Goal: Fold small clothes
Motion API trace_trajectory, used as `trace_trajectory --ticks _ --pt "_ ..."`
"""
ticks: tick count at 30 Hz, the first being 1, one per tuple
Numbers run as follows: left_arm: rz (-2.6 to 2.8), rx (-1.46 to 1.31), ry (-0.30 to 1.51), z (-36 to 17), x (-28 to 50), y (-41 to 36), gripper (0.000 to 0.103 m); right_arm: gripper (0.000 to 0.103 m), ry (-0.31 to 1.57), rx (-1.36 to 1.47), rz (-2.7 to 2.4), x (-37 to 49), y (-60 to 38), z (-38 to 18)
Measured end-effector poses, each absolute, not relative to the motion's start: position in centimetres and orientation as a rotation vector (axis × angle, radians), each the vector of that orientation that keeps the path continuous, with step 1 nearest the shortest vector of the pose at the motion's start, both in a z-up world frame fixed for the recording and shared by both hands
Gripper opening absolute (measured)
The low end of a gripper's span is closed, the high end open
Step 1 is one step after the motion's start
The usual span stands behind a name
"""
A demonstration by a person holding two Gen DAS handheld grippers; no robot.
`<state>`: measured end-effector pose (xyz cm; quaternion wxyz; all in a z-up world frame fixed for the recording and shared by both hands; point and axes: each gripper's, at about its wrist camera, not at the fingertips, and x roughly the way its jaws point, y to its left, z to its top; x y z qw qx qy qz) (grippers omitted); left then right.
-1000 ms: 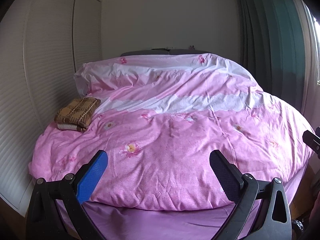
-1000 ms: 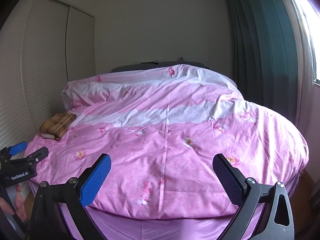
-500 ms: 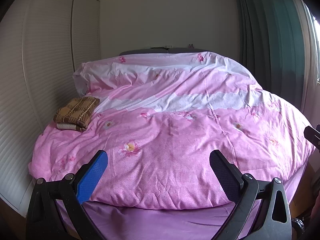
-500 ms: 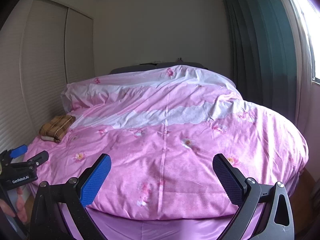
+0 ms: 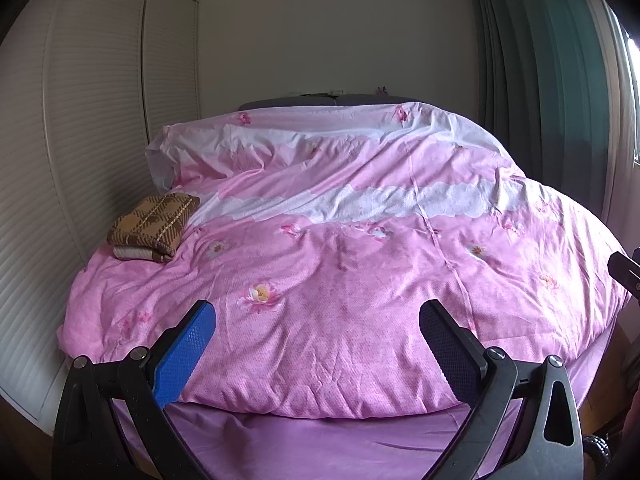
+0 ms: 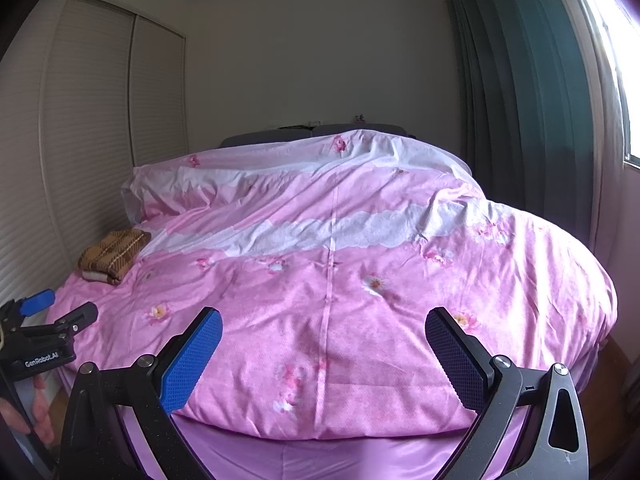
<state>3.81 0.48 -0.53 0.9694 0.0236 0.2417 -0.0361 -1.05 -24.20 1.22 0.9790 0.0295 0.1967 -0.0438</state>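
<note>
A folded brown plaid garment [image 5: 154, 222] lies on the far left of the pink floral duvet [image 5: 340, 264]; it also shows in the right wrist view [image 6: 114, 254]. My left gripper [image 5: 318, 344] is open and empty, held off the foot of the bed. My right gripper [image 6: 324, 344] is open and empty too, likewise at the foot of the bed. The left gripper also shows at the left edge of the right wrist view [image 6: 56, 312], held in a hand. No other small clothes are in view.
White louvred wardrobe doors [image 5: 80, 140] run along the left of the bed. Dark green curtains [image 5: 540, 100] and a bright window stand on the right. A purple sheet [image 5: 340, 444] shows below the duvet's near edge. A dark headboard [image 5: 332, 101] is at the back.
Both grippers have drifted slightly, so the views shifted a little. Jaws stay open; nothing on the bed has moved.
</note>
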Motion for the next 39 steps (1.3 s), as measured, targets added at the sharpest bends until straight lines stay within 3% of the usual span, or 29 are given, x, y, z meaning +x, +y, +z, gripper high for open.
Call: trace_trajectory --ticks 39 --pt "-0.097 0.043 0.521 -1.6 4.1 0.8 0.103 0.102 0.395 0.062 -0.09 -1.1 -24.2 1.2"
